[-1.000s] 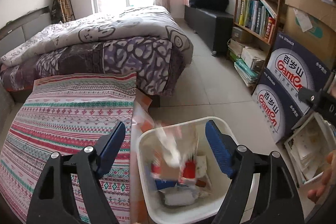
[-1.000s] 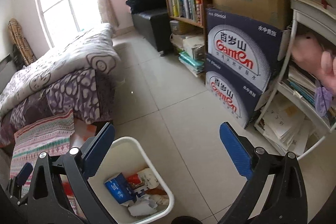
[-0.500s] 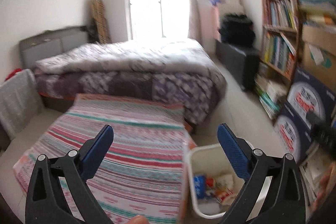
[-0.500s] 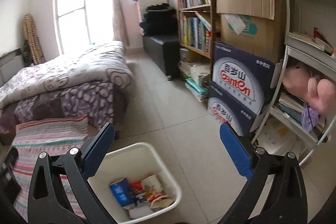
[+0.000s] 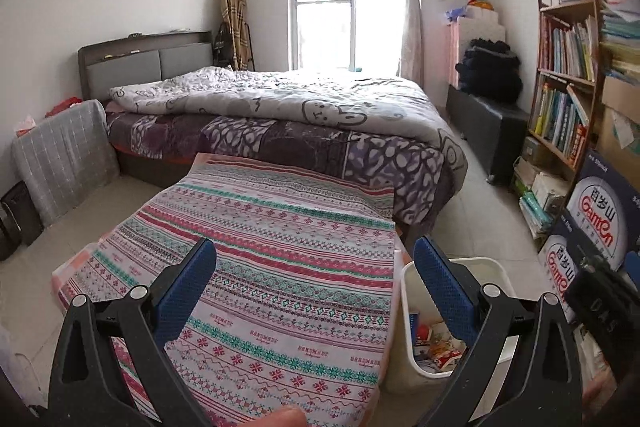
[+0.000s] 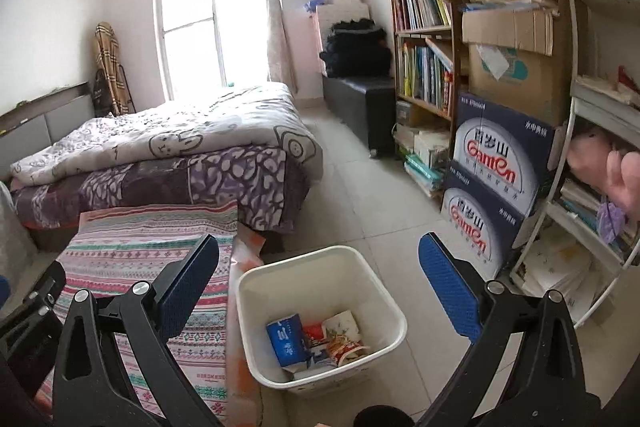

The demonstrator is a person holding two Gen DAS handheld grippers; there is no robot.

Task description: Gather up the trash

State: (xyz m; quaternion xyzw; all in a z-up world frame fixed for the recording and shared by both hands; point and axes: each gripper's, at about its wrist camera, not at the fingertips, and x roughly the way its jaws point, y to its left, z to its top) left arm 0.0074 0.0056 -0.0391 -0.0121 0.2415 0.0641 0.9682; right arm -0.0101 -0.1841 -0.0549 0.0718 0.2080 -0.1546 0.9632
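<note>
1. Daylight enters through the tall white-framed glass window, whose panes are blown out to glare.
2. Both views are bright and sharp, with soft shadows.
3. Fisheye distortion curves the tall wooden bookshelf; corners vignette black.

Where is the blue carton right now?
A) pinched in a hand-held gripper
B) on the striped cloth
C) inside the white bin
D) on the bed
C: in the right wrist view the blue carton lies in the white bin among other wrappers, and both the left hand-held gripper and right hand-held gripper are open and empty.
</note>
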